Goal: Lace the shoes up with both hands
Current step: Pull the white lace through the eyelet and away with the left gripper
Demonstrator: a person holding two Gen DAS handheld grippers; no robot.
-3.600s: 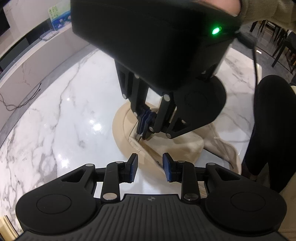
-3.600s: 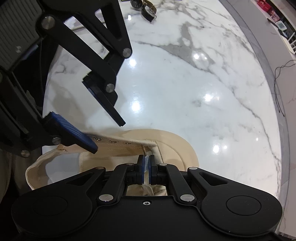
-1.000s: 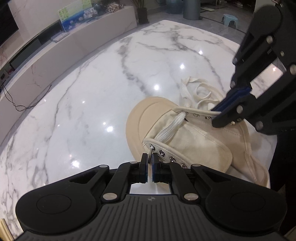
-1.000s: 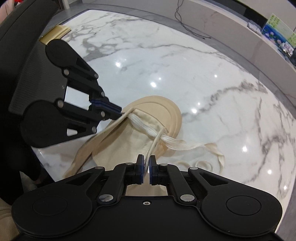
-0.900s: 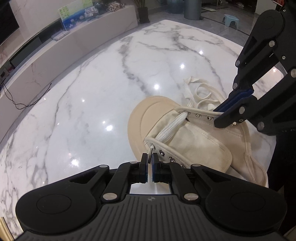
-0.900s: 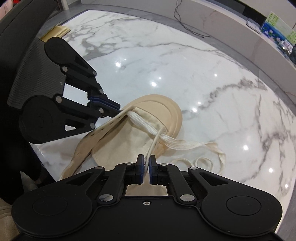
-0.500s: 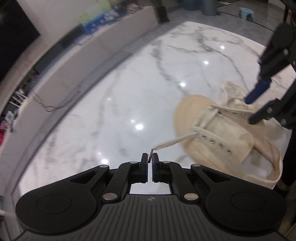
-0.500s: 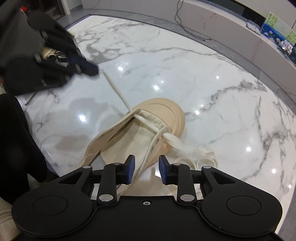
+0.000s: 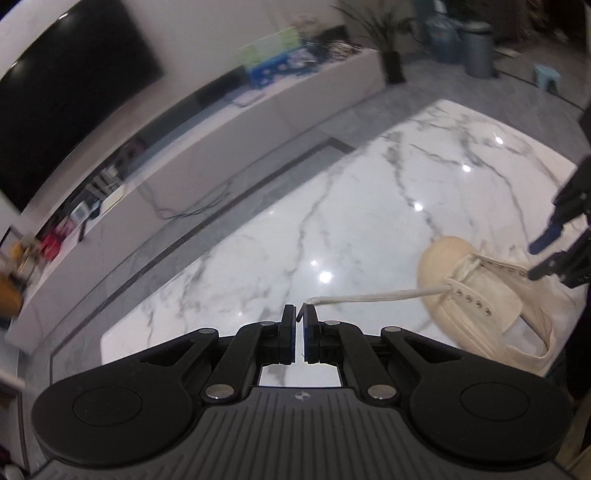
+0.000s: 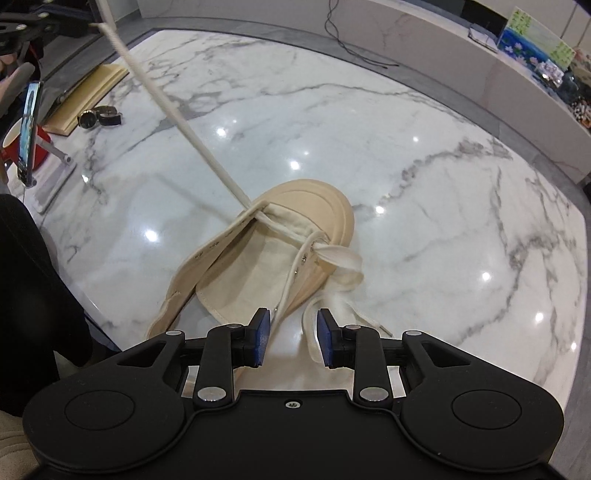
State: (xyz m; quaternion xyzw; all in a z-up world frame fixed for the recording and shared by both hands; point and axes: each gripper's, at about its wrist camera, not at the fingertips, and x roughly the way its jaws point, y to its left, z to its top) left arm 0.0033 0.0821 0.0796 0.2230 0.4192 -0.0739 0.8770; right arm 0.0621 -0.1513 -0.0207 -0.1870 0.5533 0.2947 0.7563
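A beige canvas shoe (image 10: 258, 266) lies on the white marble table (image 10: 424, 166), toe pointing away. My left gripper (image 9: 300, 314) is shut on the tip of the white lace (image 9: 369, 295), held high and off to the left of the shoe (image 9: 476, 291). The lace (image 10: 184, 122) runs taut from the front eyelets up to the left gripper (image 10: 88, 27) at the top left of the right wrist view. My right gripper (image 10: 293, 332) is open just above the shoe's near side. A loose loop of lace and the eyelet edge lie between its fingers, untouched by the pads. The right gripper (image 9: 541, 254) shows open in the left wrist view too.
A wristwatch (image 10: 98, 119), a flat tan board (image 10: 88, 94), a red mug (image 10: 35, 155) and a phone on a stand (image 10: 27, 129) sit at the table's left end. A person's dark leg (image 10: 29, 295) is at the near left. A low TV console (image 9: 221, 122) stands beyond the table.
My left gripper rose and pulled away to the left, drawing the lace out long and taut through the eyelet. My right gripper opened and let go of the shoe's eyelet edge.
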